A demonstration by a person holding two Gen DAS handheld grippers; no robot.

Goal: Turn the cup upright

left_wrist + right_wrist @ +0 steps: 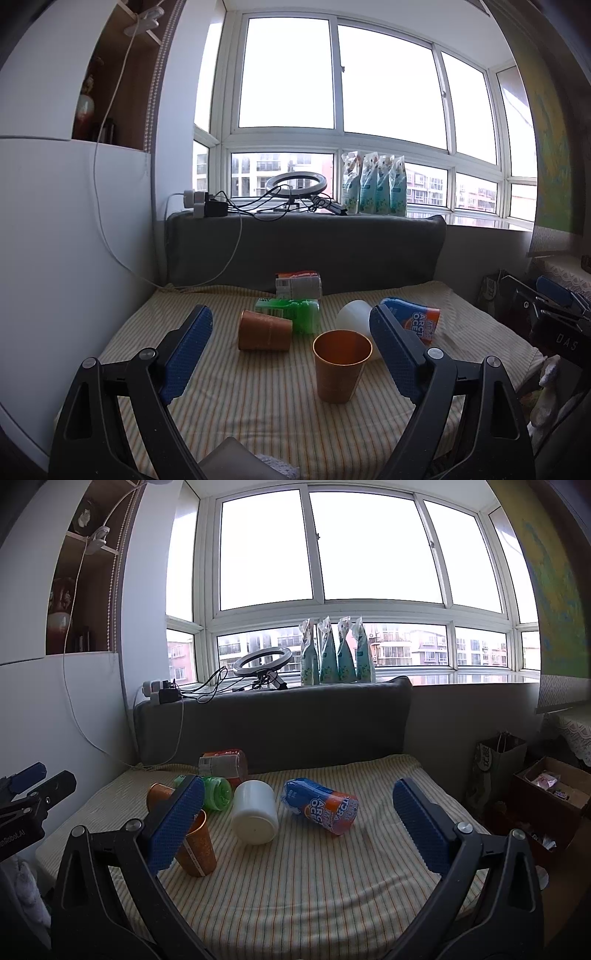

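Note:
A copper cup [341, 363] stands upright, mouth up, on the striped cloth [258, 398]. It also shows in the right wrist view [197, 849], partly behind my right gripper's left finger. A second copper cup [264, 330] lies on its side further back; it also shows in the right wrist view [159, 794]. A white cup [255, 812] lies on its side mid-table and also shows in the left wrist view [354, 314]. My left gripper [291, 350] is open and empty, with the upright cup between its fingers. My right gripper [295, 827] is open and empty.
A green bottle [291, 310], an orange-and-blue packet [321, 805] and a labelled jar [223, 762] lie at the back. A grey cushion [306, 251] backs the table. A ring light [295, 184] and cables sit on the sill. A box [550, 794] and a bag stand right.

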